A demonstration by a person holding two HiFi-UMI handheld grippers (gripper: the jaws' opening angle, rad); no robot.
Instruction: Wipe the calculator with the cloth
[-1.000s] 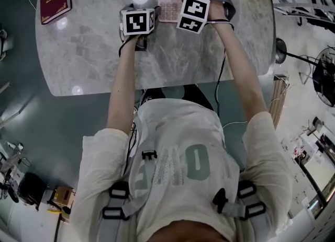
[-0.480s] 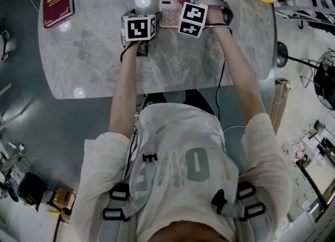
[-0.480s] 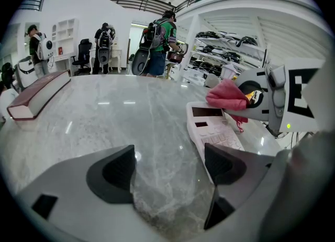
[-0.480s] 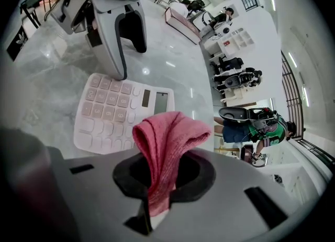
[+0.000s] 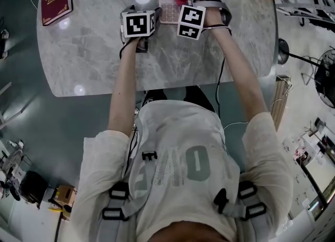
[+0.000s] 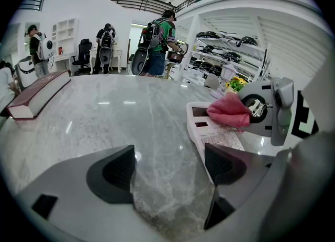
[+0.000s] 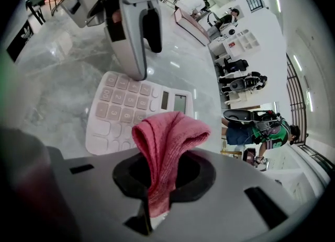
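Pale calculator (image 7: pixel 133 113) lying flat and keys-up on the grey marbled counter (image 5: pixel 94 53), just beyond the jaws of the right gripper (image 7: pixel 159 181), keypad toward their left, display toward their right. Clenched in those jaws, a pink cloth (image 7: pixel 165 141), folded and bunched into a rounded tip that pokes out ahead over the calculator's near edge; contact with the keys not clear. Left gripper (image 6: pixel 170 170) low over the counter, jaws released and wide apart, only bare marble between them, the calculator just off their right side. Both bare forearms stretched forward side by side, the two grippers close together, the right one canted at an angle.
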